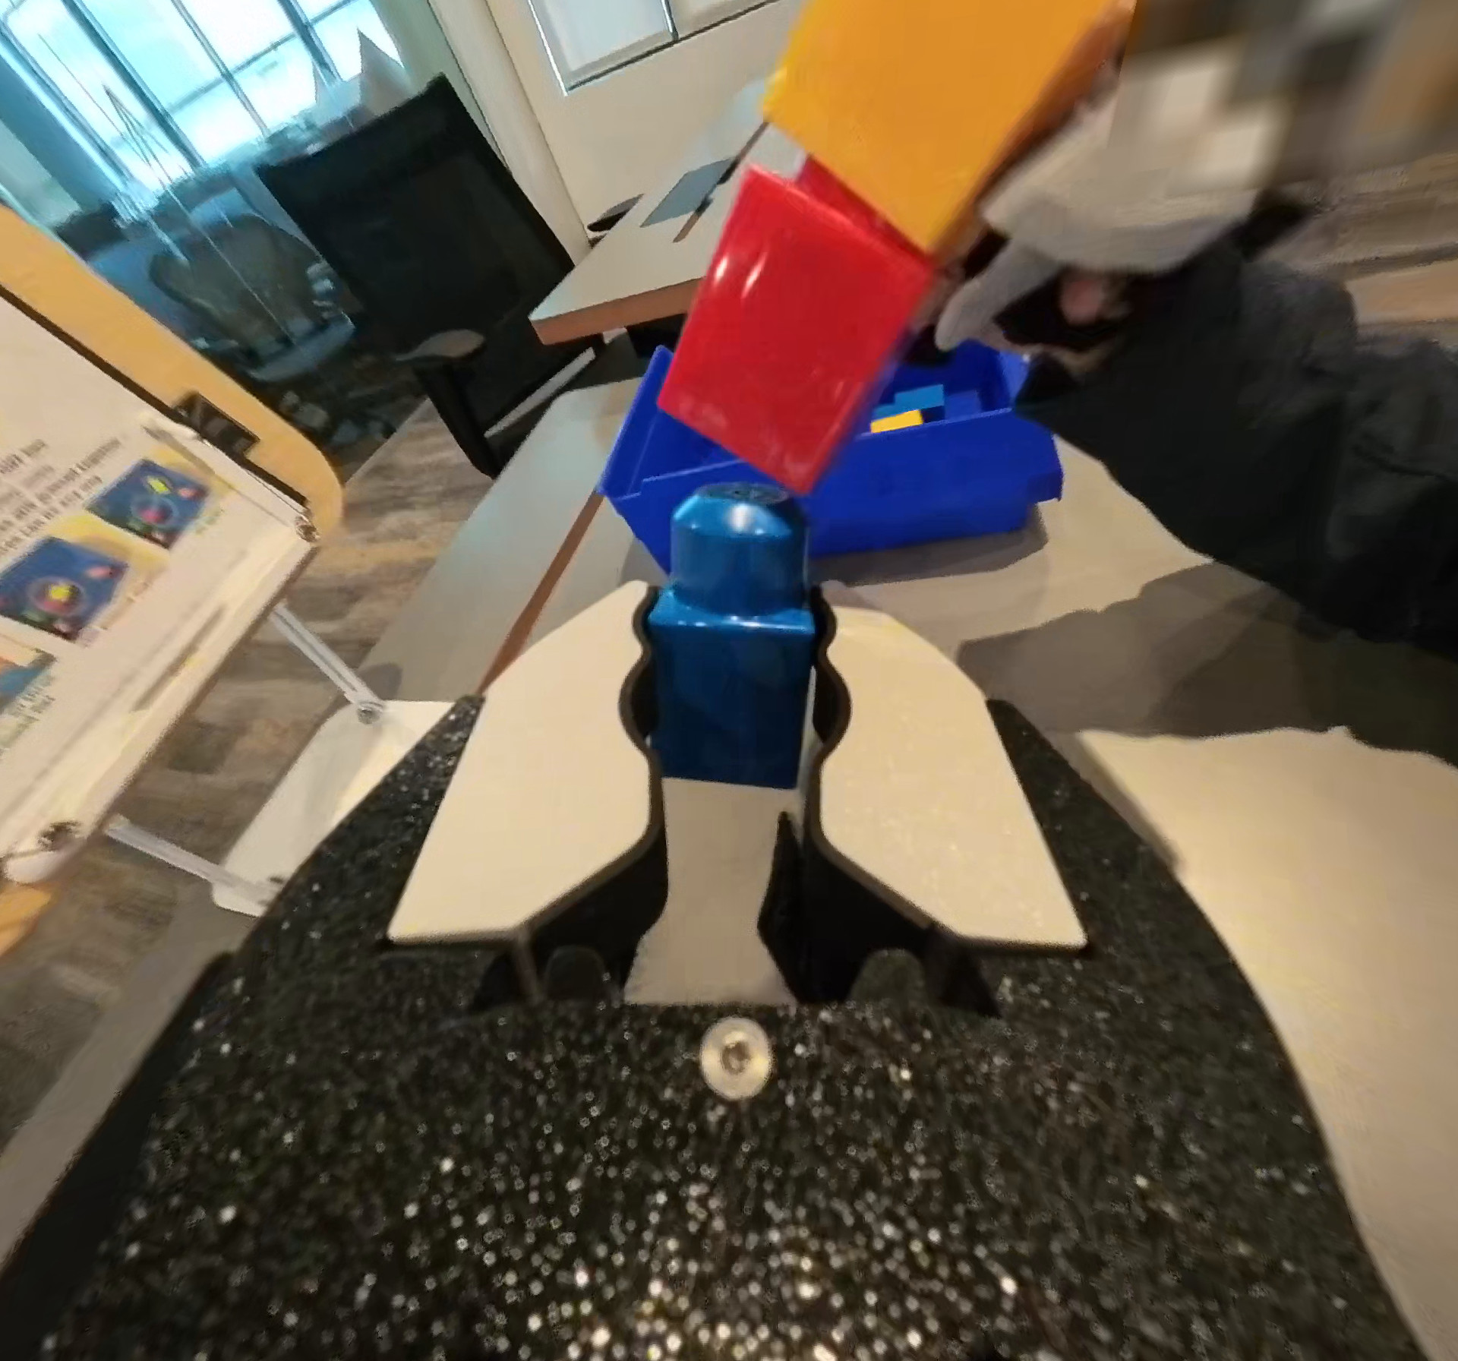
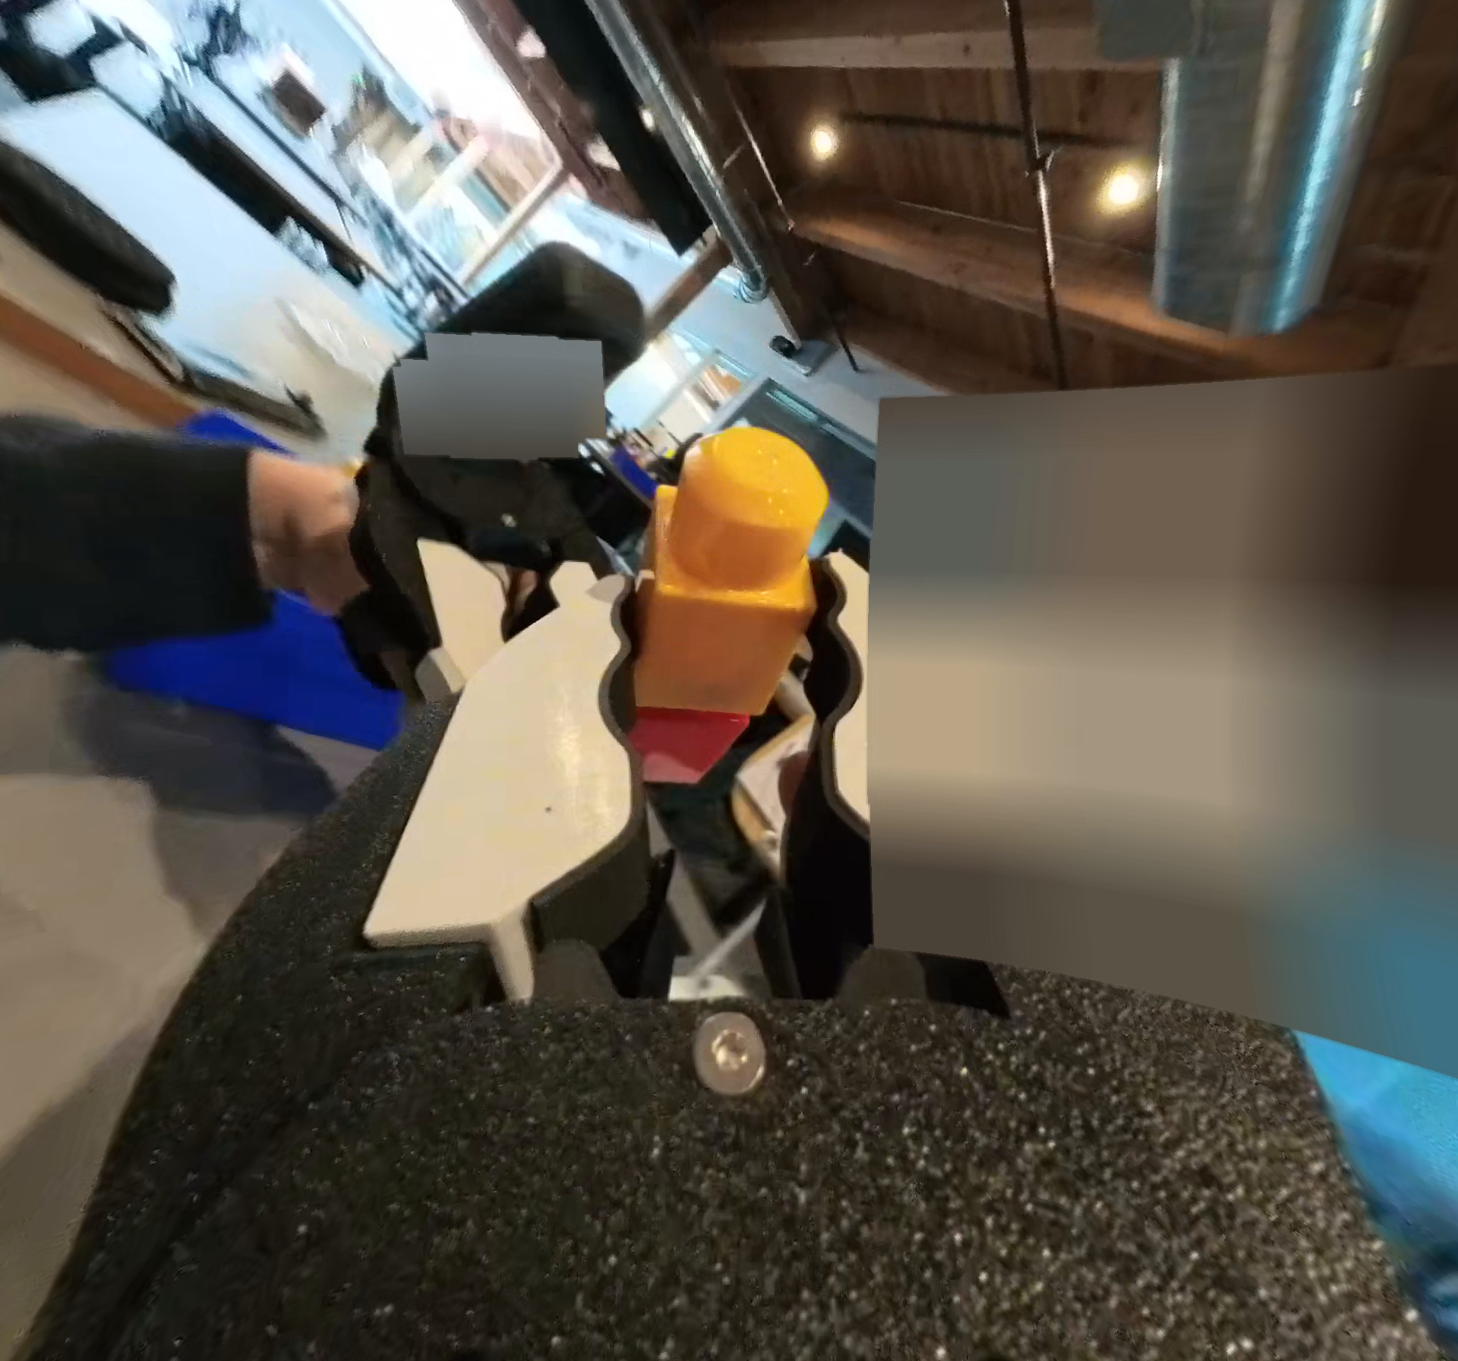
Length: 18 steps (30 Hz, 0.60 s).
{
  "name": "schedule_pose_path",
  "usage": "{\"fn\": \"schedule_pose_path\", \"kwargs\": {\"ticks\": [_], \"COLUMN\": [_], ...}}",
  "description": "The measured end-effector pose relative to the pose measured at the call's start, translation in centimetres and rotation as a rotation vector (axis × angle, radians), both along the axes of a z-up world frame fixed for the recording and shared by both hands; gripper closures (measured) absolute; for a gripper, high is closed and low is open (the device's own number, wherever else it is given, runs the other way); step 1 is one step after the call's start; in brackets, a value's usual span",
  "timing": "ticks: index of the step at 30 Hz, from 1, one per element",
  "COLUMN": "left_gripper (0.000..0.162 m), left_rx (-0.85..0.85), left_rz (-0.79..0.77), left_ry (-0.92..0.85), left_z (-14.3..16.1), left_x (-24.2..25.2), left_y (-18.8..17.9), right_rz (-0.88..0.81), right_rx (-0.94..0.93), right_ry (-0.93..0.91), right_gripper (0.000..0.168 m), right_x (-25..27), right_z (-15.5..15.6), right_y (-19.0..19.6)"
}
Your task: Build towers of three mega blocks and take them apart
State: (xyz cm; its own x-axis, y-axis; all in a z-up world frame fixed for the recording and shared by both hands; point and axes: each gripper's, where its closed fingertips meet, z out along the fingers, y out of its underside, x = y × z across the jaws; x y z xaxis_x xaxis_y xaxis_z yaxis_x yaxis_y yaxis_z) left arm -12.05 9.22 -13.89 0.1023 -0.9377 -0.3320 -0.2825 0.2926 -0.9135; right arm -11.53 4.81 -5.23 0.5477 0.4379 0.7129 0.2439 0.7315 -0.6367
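My left gripper (image 1: 730, 660) is shut on a blue block (image 1: 730, 660), stud pointing away from me. Just above its stud hangs a red block (image 1: 789, 329) joined to an orange block (image 1: 947, 60), both tilted, held by the other gripper at upper right. There is a small gap between the red block and the blue stud. In the right wrist view my right gripper (image 2: 722, 644) is shut on the orange block (image 2: 730, 589), stud forward, with the red block (image 2: 682, 747) attached below it. The left gripper (image 2: 410, 573) shows farther off at the left.
A blue bin (image 1: 907, 487) with several blue and yellow blocks sits on the grey table (image 1: 1104, 581) beyond the blocks; it also shows in the right wrist view (image 2: 260, 660). A poster stand (image 1: 118, 534) is on the left. A person's dark sleeve (image 1: 1302, 455) reaches in from the right. My hands' fingertips stand some 10 cm from each other.
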Motion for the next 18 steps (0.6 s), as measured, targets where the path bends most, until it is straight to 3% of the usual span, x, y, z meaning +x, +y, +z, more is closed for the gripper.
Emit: {"fn": "schedule_pose_path", "kwargs": {"ticks": [5, 11, 18], "left_gripper": [0.126, 0.126, 0.126], "left_rx": [0.109, 0.134, 0.114], "left_rz": [-0.068, -0.137, 0.017], "left_ry": [0.063, -0.045, -0.118], "left_z": [-0.6, 1.1, 2.1], "left_x": [-0.3, -0.1, 1.1], "left_y": [-1.3, -2.5, -0.3], "right_rz": [0.050, 0.039, -0.212], "right_rx": [-0.196, -0.313, -0.263], "right_ry": [0.115, 0.107, 0.129], "right_gripper": [0.128, 0.128, 0.128], "right_x": [1.9, 2.8, 6.5], "right_z": [0.2, -0.7, 0.2], "right_y": [1.1, 2.0, 3.2]}}
